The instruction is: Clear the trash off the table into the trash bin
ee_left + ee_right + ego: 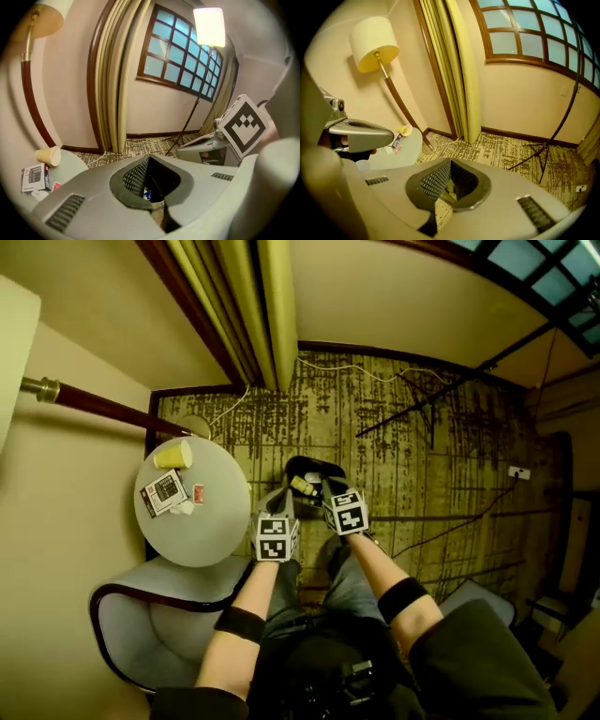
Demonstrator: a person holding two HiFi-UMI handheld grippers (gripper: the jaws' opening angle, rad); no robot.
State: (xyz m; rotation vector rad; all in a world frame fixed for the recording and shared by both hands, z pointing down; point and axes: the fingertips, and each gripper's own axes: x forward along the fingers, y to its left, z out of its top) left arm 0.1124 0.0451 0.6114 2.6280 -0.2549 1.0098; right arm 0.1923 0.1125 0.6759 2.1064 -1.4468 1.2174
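Note:
On the round grey table lie a yellow paper cup on its side, a black-and-white booklet, a small red packet and a white scrap. The black trash bin stands on the carpet right of the table, with some trash in it. My left gripper and right gripper hang side by side high over the bin, both shut with nothing between the jaws. The left gripper view shows the cup and booklet at lower left.
A grey armchair sits below the table. A floor lamp's pole leans over the table from its base. A black tripod and a white cable are on the patterned carpet. Curtains hang behind.

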